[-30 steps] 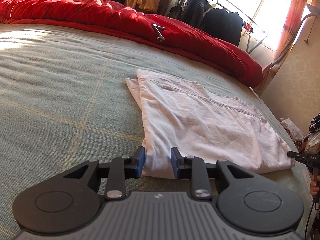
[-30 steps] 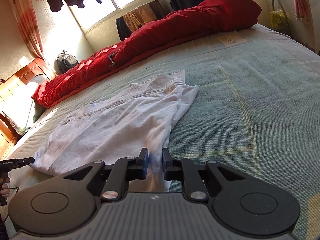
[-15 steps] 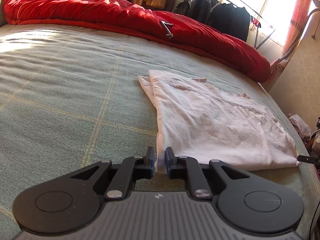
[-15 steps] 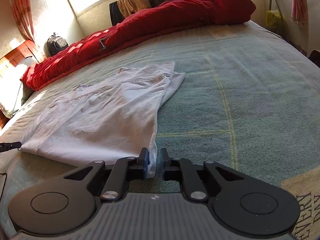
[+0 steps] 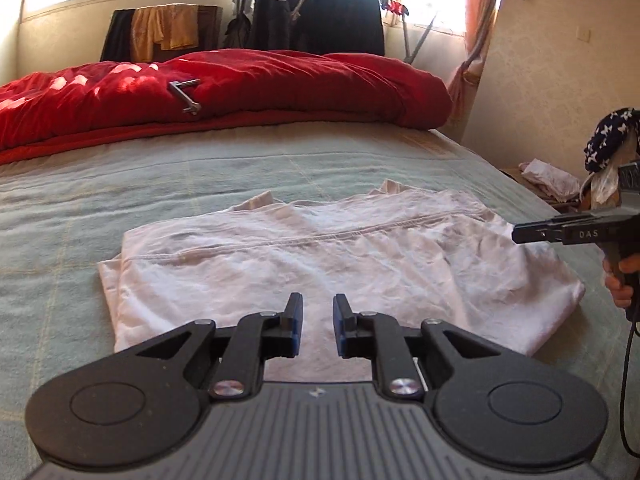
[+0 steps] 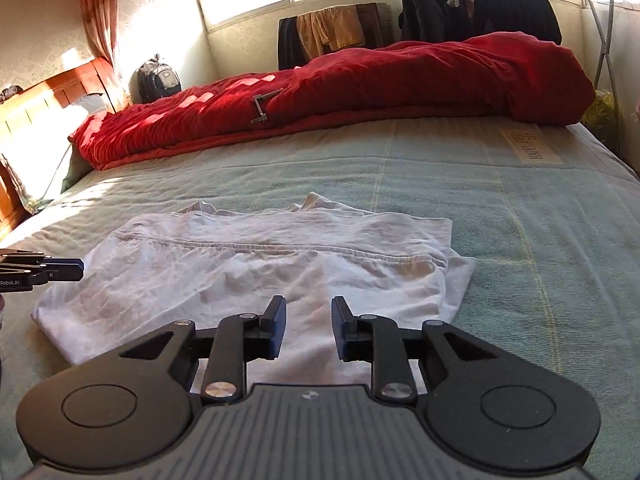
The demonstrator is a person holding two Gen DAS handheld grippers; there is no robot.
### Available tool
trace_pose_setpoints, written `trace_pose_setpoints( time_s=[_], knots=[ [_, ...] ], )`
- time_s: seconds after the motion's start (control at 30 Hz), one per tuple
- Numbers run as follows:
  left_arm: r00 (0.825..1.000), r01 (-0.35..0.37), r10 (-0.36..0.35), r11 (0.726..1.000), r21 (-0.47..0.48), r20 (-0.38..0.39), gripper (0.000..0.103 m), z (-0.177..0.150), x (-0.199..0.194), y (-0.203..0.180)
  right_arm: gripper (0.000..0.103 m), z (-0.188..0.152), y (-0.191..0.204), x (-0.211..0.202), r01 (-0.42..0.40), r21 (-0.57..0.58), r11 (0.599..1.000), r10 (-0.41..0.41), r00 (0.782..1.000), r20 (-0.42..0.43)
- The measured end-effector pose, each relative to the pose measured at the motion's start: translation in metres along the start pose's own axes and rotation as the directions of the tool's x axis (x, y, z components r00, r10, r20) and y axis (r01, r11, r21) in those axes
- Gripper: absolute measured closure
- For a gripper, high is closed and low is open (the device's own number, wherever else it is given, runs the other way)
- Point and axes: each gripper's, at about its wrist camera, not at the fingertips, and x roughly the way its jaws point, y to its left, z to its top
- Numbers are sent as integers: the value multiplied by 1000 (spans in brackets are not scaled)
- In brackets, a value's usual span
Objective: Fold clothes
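Note:
A white garment [image 5: 320, 264] lies folded flat on the green bedspread [image 5: 200, 172], a stitched seam running across it. My left gripper [image 5: 317, 330] hovers open over its near edge, nothing between the blue-padded fingers. In the right wrist view the same garment [image 6: 260, 272] spreads in front of my right gripper [image 6: 308, 328], which also stands open and empty above the near edge. The right gripper's tip shows at the right of the left wrist view, held by a hand [image 5: 622, 280]. The left gripper's tip [image 6: 60, 270] pokes in at the left of the right wrist view.
A rumpled red duvet [image 5: 220, 88] with a metal tool [image 5: 186, 94] on it fills the far side of the bed. Dark coats hang on a rack [image 5: 320, 20] by the window. A wooden headboard [image 6: 44, 100] stands at left; clothes lie beside the bed [image 5: 552, 180].
Both grippers were shut on the garment's corners half a second ago; both have let go, opened, and swung to face the garment from its long side.

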Motion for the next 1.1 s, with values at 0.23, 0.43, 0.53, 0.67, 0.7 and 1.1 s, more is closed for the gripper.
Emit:
trace_pose_setpoints(
  time_s=[0.23, 0.43, 0.53, 0.67, 0.7, 1.1],
  knots=[
    [999, -50, 50, 998, 48, -2, 88, 0, 16, 7, 71, -8, -45, 5, 163, 52, 985, -163, 987, -8],
    [998, 48, -47, 998, -43, 31, 75, 18, 5, 17, 63, 14, 16, -2, -93, -59, 994, 94, 995, 21],
    [995, 97, -97, 995, -1, -10, 70, 16, 19, 0, 62, 18, 60, 17, -211, -164, 964, 209, 977, -30],
    [984, 165, -159, 984, 71, -84, 70, 13, 44, -28, 62, 18, 83, 51, -217, -230, 949, 201, 975, -91],
    [984, 162, -155, 984, 71, -91, 67, 12, 49, -28, 62, 21, 76, 56, -199, -209, 957, 185, 979, -84],
    [996, -81, 80, 996, -28, -30, 70, 3, -8, 37, 52, 18, -14, 3, 7, -39, 999, -8, 999, -33]
  ],
)
